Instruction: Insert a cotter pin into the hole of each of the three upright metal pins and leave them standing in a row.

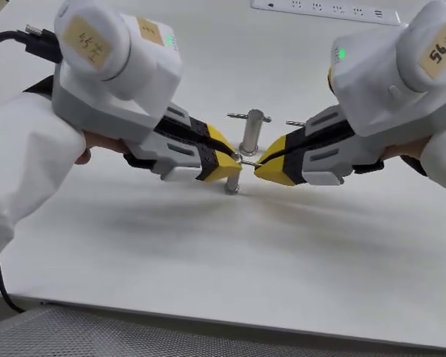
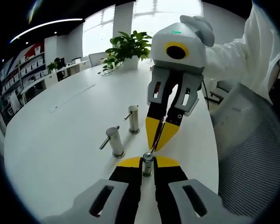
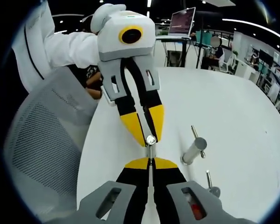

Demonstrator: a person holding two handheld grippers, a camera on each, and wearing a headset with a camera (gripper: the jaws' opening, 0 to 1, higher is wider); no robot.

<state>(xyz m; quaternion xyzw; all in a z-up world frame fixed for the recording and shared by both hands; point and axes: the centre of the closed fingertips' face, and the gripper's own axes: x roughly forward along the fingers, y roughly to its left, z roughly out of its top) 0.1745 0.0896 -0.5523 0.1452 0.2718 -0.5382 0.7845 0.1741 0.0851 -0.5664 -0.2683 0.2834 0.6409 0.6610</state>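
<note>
At the near metal pin (image 1: 232, 186), the left gripper (image 1: 234, 165) clamps its shaft while the right gripper (image 1: 259, 166), just beside it, pinches the cotter pin (image 3: 150, 150) with the tip at its head; a tilted push could jam the tip or topple the pin.

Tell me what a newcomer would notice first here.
Two grippers meet tip to tip over the white table: the left gripper is shut on the near pin, and the right gripper holds a cotter pin at its head. Behind them stand the middle pin and the far pin, each already carrying a cotter pin crosswise.
</note>
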